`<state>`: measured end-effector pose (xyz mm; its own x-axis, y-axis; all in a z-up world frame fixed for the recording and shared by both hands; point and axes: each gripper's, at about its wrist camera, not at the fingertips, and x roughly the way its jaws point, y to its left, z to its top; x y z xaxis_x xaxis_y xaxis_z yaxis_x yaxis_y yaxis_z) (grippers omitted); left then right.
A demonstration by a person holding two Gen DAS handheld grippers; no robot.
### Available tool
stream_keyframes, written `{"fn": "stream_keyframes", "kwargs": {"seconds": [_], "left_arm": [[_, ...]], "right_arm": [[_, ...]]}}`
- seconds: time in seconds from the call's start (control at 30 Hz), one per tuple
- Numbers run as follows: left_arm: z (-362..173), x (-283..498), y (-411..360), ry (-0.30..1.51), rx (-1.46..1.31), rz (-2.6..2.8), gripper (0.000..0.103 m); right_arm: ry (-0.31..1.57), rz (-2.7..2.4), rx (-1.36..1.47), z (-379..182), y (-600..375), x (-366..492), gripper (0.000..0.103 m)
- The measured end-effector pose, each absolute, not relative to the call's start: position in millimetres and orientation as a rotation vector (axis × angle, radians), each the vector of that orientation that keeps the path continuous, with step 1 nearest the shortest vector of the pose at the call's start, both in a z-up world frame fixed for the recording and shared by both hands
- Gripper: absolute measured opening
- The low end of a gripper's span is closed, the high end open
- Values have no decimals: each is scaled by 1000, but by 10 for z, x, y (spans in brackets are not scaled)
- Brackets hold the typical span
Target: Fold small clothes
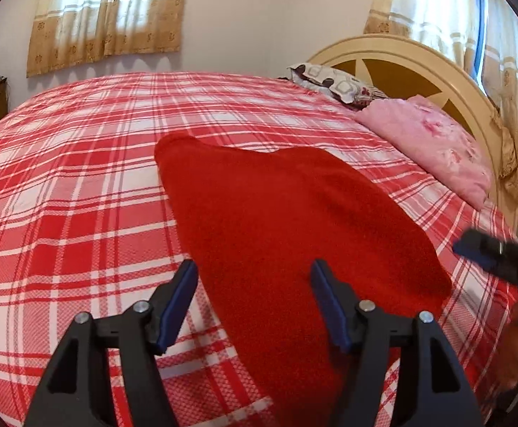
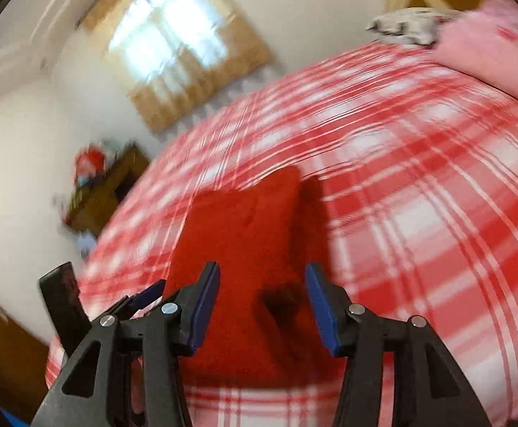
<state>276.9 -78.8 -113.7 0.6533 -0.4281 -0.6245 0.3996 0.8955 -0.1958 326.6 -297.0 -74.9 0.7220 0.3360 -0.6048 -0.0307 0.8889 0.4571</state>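
My left gripper [image 1: 253,306] stands spread, nothing between its pads; the red cloth [image 1: 294,235] lies flat on the plaid bedspread [image 1: 63,213] beneath and beyond it, its near edge running under my right-hand finger. My right gripper [image 2: 262,307] is spread too, hanging over the same cloth [image 2: 248,235] with no fabric pinched (that view is smeared, so I read little more from it than the gap between the pads). In the left view the right gripper's tip [image 1: 486,249] shows off the cloth's far side, above the bedspread.

The cloth looks laid out in one flat layer, long and narrowing toward the far end, so I judge a fold is either just set down or about to begin. To do the next fold well I would take two corners of one short edge, one in each gripper, pinching only the top layer and not the bedspread. Then lift both together, carry level across, and lay edge on edge before letting go. The pink pillow [image 1: 433,146] by the headboard [image 1: 401,49] is well apart, no bother.
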Motion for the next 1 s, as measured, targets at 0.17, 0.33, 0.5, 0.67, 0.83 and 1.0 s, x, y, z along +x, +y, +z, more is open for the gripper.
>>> {"fn": "stream_keyframes", "kwargs": {"seconds": [0.17, 0.33, 0.5, 0.67, 0.83, 1.0], "left_arm": [[-1161, 2747, -794, 702, -57, -493, 70], [-1173, 2686, -774, 689, -62, -511, 95], [-1259, 2746, -878, 751, -16, -509, 103], [-1327, 2778, -876, 802, -29, -528, 103], [-1331, 2748, -857, 811, -46, -528, 103], [-1333, 2724, -889, 813, -34, -522, 103]], "right_arm": [[887, 129, 350, -1055, -2885, 3834, 17], [855, 59, 331, -1072, -3005, 3750, 13], [882, 12, 282, -1122, -3027, 3871, 11], [890, 80, 310, -1015, -3040, 3933, 18], [856, 131, 331, -859, -3040, 4165, 49], [937, 103, 359, -1014, -3079, 4573, 40]]}}
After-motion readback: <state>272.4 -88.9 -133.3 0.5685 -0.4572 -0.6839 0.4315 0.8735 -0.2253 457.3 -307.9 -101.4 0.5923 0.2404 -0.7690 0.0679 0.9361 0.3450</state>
